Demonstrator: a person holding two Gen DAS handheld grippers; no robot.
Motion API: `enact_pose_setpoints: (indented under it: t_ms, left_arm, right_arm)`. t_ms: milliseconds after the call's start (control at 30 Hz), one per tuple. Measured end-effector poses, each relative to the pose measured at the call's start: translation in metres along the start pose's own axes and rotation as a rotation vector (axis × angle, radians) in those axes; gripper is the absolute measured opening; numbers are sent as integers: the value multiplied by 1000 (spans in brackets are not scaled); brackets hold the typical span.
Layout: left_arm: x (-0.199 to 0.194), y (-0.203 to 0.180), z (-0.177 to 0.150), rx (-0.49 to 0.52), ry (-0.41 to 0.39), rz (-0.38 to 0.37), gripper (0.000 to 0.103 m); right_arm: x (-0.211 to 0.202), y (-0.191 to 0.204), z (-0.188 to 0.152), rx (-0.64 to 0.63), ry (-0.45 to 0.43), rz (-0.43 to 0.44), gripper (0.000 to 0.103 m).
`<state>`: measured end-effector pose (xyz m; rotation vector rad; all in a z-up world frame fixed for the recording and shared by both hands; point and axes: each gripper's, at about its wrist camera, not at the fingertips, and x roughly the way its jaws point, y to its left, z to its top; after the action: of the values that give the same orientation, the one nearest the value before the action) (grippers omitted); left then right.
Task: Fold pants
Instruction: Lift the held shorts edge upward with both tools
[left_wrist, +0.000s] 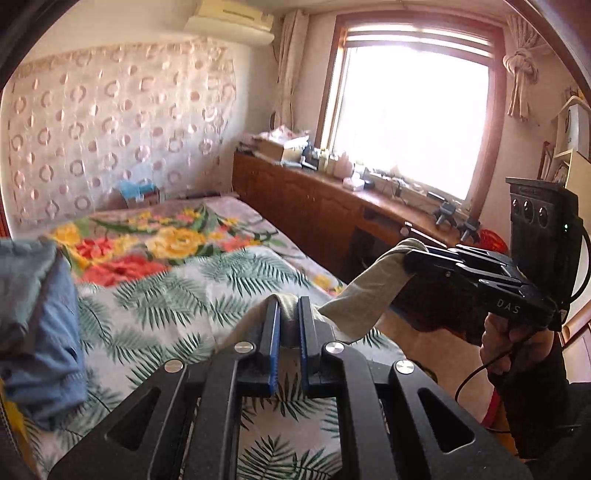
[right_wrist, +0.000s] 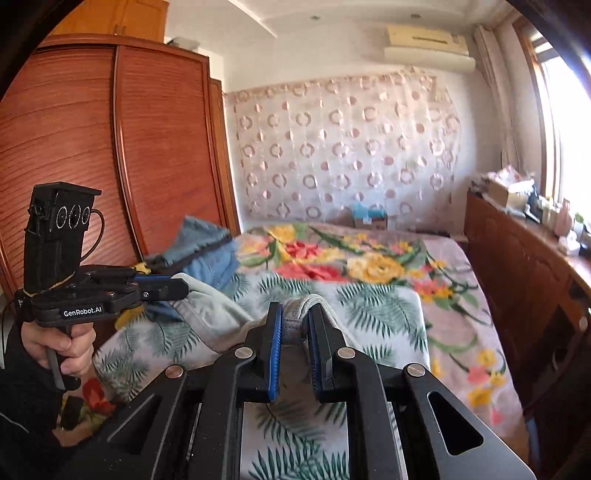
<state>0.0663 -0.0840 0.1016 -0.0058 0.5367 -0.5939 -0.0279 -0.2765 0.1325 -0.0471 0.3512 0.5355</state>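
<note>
Left gripper (left_wrist: 289, 325) is pinched tight on a bunched edge of the grey pants (left_wrist: 354, 306), and the right gripper (right_wrist: 295, 332) is clamped on a thicker, ribbed part of the same garment, possibly the waistband. Each holds its own end, so the cloth hangs slack between them above the bed (right_wrist: 388, 295); how far the rest trails below cannot be seen. This looks like the opening lift, done to let the pants hang straight. Next, I judge, the hands need to draw apart until the fabric is taut, then lower it flat onto clear bedding. A leaf-print sheet (left_wrist: 166, 295) and a floral blanket (right_wrist: 332, 258) cover the bed, with blue clothing (left_wrist: 37, 314) heaped at its side. Beyond stand a wooden wardrobe (right_wrist: 110, 147), a patterned curtain (right_wrist: 351, 147), a cluttered cabinet (left_wrist: 314, 199) and a bright window (left_wrist: 413, 122).
</note>
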Motion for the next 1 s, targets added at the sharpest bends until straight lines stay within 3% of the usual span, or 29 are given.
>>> enact_pose_setpoints:
  t_ms: [200, 433, 600, 733, 1000]
  left_arm:
    - [-5, 23, 32, 17, -38, 75, 9]
    - [28, 93, 60, -25, -7, 205, 9]
    - [13, 107, 67, -37, -37, 249, 9]
    - [6, 97, 37, -37, -24, 251, 9]
    - [21, 81, -65, -98, 111, 210, 9]
  right_arm:
    - [27, 3, 34, -53, -9, 14, 13]
    - [97, -8, 71, -72, 32, 15, 13]
    - [114, -9, 89, -55, 23, 41, 13]
    - [117, -11, 68, -70, 48, 62, 13]
    - [134, -4, -14, -50, 239, 124, 13]
